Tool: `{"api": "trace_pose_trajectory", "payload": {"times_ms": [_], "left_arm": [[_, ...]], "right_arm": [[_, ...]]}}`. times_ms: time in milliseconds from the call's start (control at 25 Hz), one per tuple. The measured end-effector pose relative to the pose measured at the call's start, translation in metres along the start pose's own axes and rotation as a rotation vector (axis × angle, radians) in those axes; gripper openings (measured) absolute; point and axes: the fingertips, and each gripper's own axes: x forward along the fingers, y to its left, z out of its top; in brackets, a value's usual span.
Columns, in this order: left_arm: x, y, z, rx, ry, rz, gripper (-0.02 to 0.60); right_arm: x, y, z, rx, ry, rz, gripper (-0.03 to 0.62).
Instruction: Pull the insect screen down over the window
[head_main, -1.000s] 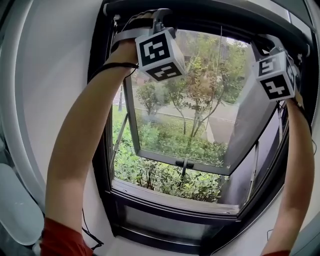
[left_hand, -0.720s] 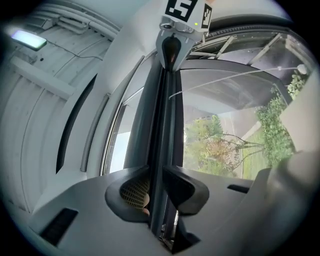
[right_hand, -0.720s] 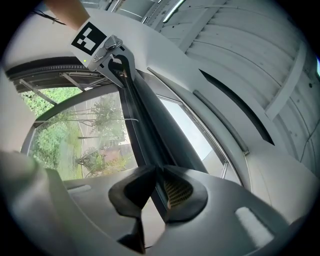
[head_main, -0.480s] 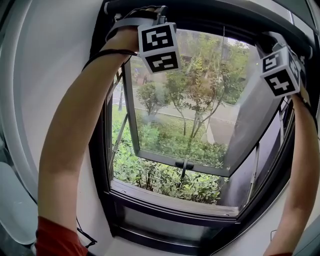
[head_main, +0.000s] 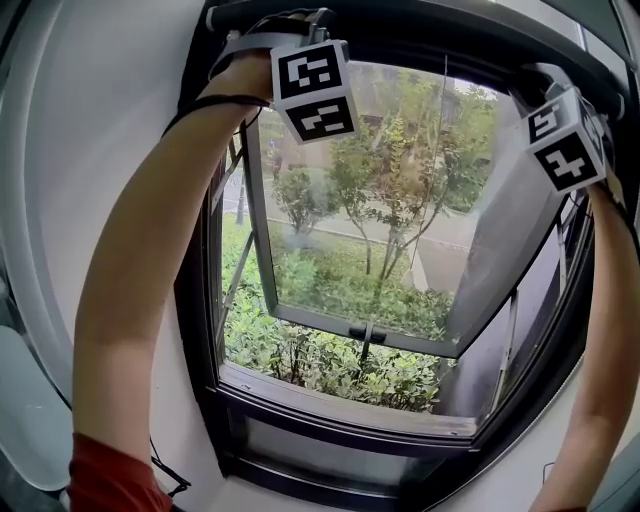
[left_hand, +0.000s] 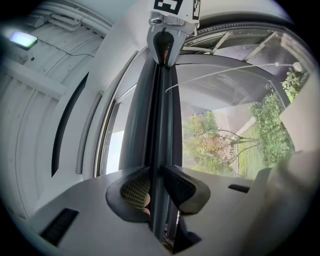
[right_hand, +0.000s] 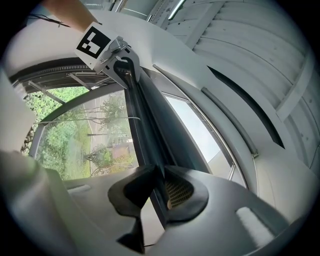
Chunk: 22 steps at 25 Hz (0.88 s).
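Observation:
The insect screen's dark pull bar (head_main: 430, 45) lies along the top of the black window frame, and no mesh shows over the opening. My left gripper (head_main: 318, 22) reaches up to its left end, my right gripper (head_main: 545, 75) to its right end. In the left gripper view the bar (left_hand: 161, 115) runs up from between my left gripper's (left_hand: 159, 187) pads, which are shut on it. In the right gripper view my right gripper (right_hand: 161, 187) holds the bar (right_hand: 147, 125) between its pads; its jaws have just been opening slightly.
The glass sash (head_main: 300, 200) is swung outward, with its handle (head_main: 366, 332) at its lower rail. Below is the sill (head_main: 340, 395). Shrubs and trees stand outside. White wall flanks the frame, and both bare forearms span the window's sides.
The left gripper's marker cube has shifted a little upward and rolled. The right cube has edged up and to the right. The bar stays at the top of the frame.

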Motion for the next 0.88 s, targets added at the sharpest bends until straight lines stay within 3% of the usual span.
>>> {"api": "trace_pose_trajectory", "payload": {"times_ms": [240,440,680,880], "left_arm": [[0.006,-0.006,0.0,0.075,0.05,-0.086,0.043],[0.007,-0.008,0.001,0.082,0.056,-0.135,0.043],[0.01,-0.008,0.001,0.147,0.057,-0.147,0.04],[0.01,-0.008,0.004,0.134,0.026,-0.133,0.037]], "right_arm": [[0.003,0.002,-0.005,-0.049,0.028,0.032,0.064],[0.002,0.004,-0.004,-0.061,0.033,0.085,0.058],[0.008,0.01,-0.004,-0.229,0.108,0.142,0.044],[0.007,0.009,-0.001,-0.297,0.148,0.158,0.04]]}}
